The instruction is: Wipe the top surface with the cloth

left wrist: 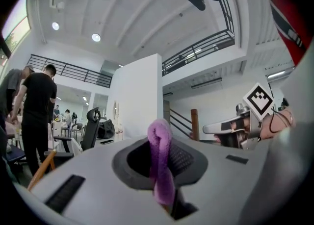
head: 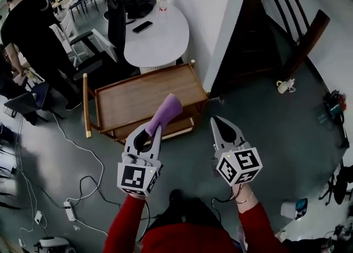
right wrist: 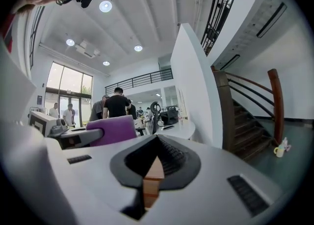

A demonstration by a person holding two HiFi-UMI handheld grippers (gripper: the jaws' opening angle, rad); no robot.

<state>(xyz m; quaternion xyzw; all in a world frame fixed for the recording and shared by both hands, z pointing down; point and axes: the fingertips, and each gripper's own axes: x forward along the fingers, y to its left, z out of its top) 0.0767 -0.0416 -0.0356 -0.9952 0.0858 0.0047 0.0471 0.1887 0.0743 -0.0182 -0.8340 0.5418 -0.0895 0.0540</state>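
While the left claw point(head: 156, 128) pinches the purple cloth point(head: 165, 112), the wooden worktop point(head: 132, 100) lies ahead and below, nearer it than the right claw point(head: 216, 120), closed and empty.

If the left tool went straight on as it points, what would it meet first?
Probably the wooden cart top: in the head view the left tool, shut on the purple cloth, aims across it. Its own view faces the white wall, so it might clear the cart and meet that instead.
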